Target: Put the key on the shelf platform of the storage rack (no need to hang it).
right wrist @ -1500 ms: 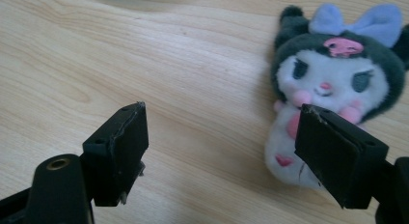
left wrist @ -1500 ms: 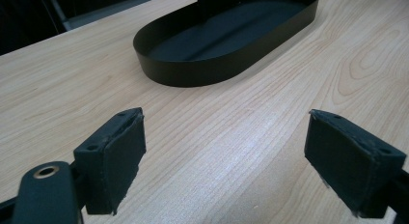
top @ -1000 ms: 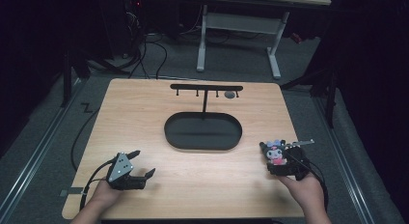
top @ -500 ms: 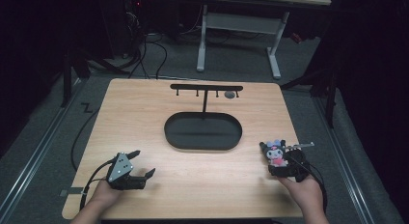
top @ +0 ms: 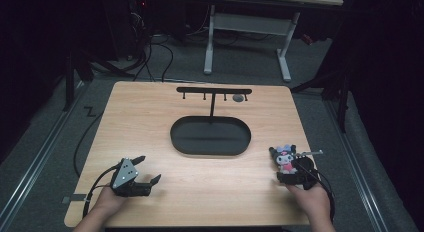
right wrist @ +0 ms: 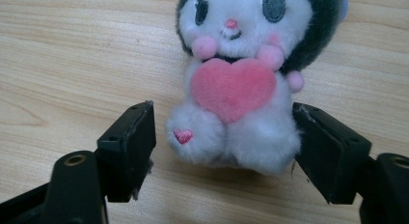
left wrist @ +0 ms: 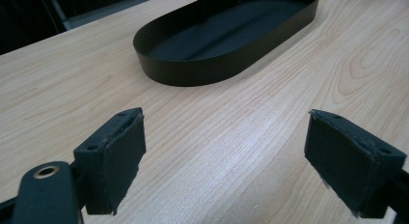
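The plush (right wrist: 241, 79) lies near the surface's (top: 200, 192) right edge, close to the front corner. The right tool (right wrist: 224, 151) straddles its lower body, jaws just closing, left pad not yet touching. The left tool (left wrist: 224, 156), near the front-left corner, gapes wide over bare wood.

From my seat the plush toy (right wrist: 236, 84) between my right jaws is fuzzy, fleecy cloth, with a smoother pink felt-like heart and stitched details. The jaw pads (right wrist: 132, 147) look like matt black rubbery foam, a bit frayed at the edges. The table (left wrist: 270, 122) is pale, smooth wood grain with a soft sheen. Ahead of my left jaws, the tray (left wrist: 193, 72) looks like matt black metal.
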